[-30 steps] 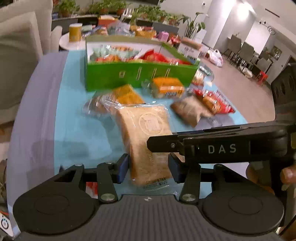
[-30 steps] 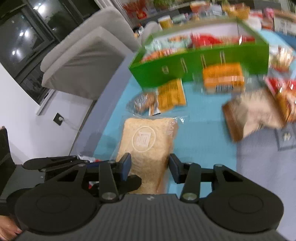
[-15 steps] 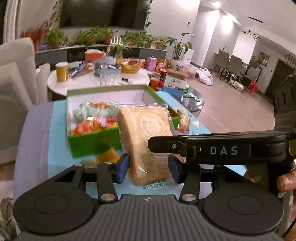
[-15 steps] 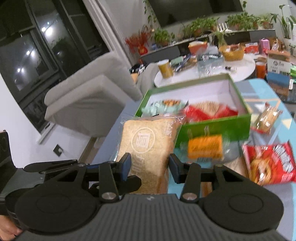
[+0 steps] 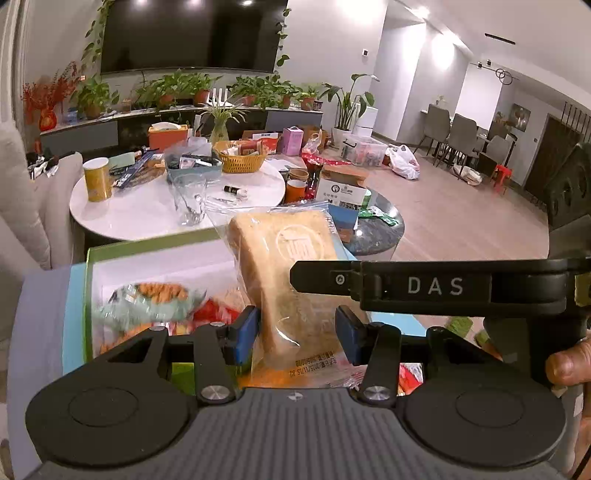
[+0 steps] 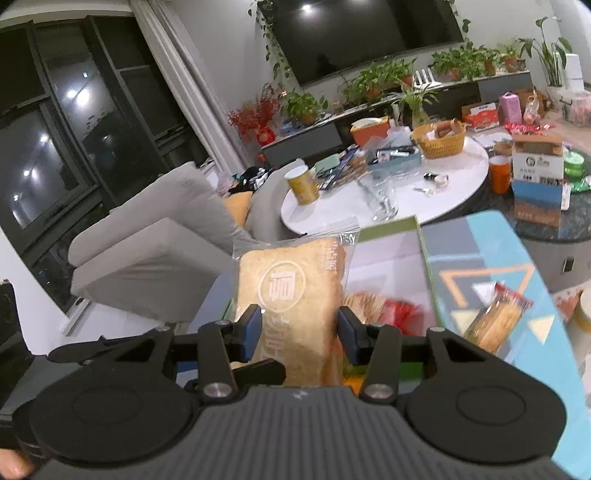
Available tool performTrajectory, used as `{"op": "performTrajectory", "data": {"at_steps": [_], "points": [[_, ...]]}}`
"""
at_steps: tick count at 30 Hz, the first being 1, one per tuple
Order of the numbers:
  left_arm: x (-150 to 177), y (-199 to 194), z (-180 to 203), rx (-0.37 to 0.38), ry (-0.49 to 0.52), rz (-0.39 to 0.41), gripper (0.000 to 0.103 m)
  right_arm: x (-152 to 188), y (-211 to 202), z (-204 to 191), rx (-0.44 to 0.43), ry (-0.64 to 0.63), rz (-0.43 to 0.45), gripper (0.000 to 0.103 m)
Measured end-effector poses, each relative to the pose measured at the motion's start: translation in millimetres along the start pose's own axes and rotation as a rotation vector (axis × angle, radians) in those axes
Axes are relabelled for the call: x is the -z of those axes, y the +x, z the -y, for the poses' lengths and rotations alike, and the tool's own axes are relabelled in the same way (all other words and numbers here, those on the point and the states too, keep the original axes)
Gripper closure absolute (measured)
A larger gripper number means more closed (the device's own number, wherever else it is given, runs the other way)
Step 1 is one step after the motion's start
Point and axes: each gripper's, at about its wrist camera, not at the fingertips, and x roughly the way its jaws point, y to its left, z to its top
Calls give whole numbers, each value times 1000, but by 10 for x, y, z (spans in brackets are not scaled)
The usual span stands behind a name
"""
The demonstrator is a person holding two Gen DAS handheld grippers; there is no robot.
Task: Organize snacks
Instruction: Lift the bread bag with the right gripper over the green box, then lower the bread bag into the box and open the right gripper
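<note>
Left wrist: tan bread slice in clear wrapper (image 5: 291, 280) (round stamp), both jaws clenched on it.

One wrapped bread slice (image 5: 291, 266) is up in the air, and two grippers show, the left gripper (image 5: 297, 330) and the right gripper (image 6: 300, 328), each with two jaws. One green box (image 5: 88, 295) sits on the blue-clothed surface (image 6: 480, 266) and holds at least three snack packets, though blur prevents an exact count, while one more snack packet (image 6: 496, 317) lies on the cloth outside it. Behind stands one round white table (image 5: 147, 206) carrying one yellow can (image 5: 96, 179), one clear glass (image 5: 189, 199) and one woven basket (image 5: 240, 158), and one dark screen (image 5: 192, 35) hangs on the wall.
</note>
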Motion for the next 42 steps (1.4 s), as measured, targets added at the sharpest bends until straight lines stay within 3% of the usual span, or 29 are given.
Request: {"op": "performTrajectory", "data": {"at_steps": [13, 25, 28, 42], "points": [[-312, 670, -171, -24, -65, -54, 60, -329, 479, 360, 23, 23, -21, 68], [-375, 1133, -342, -35, -108, -113, 59, -343, 775, 514, 72, 27, -40, 67], [-356, 1150, -366, -70, -119, -126, 58, -311, 725, 513, 123, 15, -10, 68], [-313, 835, -160, -77, -78, -96, 55, -243, 358, 450, 108, -6, 3, 68]]}}
